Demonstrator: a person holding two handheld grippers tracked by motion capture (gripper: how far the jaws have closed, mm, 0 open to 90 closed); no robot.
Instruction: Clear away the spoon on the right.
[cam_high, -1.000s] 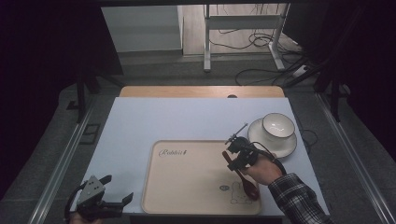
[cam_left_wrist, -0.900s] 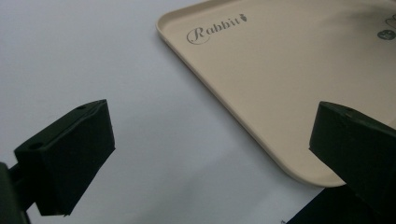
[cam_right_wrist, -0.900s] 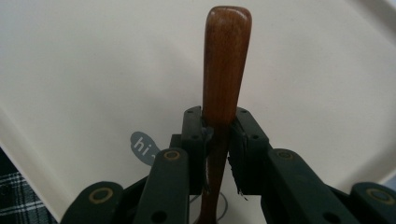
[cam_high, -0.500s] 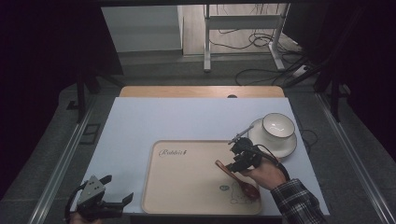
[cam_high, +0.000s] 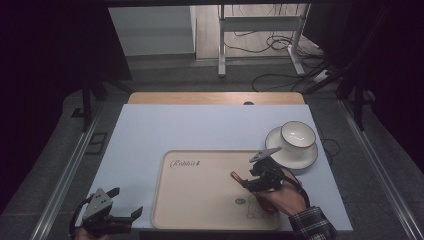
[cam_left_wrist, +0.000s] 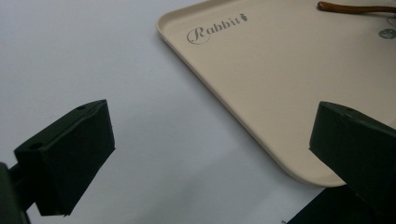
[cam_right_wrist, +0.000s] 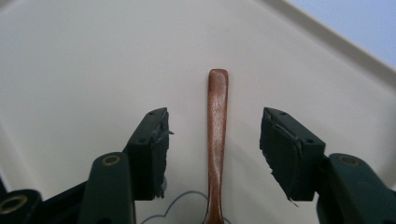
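Note:
A brown wooden spoon (cam_right_wrist: 217, 130) lies flat on the beige tray (cam_high: 200, 200) marked "Rabbit", its handle end (cam_high: 234, 175) pointing to the tray's middle. My right gripper (cam_right_wrist: 215, 123) sits low over the handle. Its jaws have just been opening and now stand either side of the handle, with neither pad touching it. The same gripper (cam_high: 248, 181) is over the tray's right half, and the hand hides the spoon's bowl. My left gripper (cam_high: 125, 202) rests open at the table's near left corner. Its jaws (cam_left_wrist: 210, 135) frame bare table and the tray's corner (cam_left_wrist: 261, 70).
A white cup (cam_high: 297, 135) stands on a saucer (cam_high: 280, 155) on the table just beyond the tray's far right corner. The white table top (cam_high: 200, 125) ends in a wooden strip at the far edge. Cables lie on the floor behind.
The right gripper's jaws have parted from the spoon handle, leaving the spoon flat on the tray, and the hand has shifted slightly toward the near edge. The left gripper has not moved.

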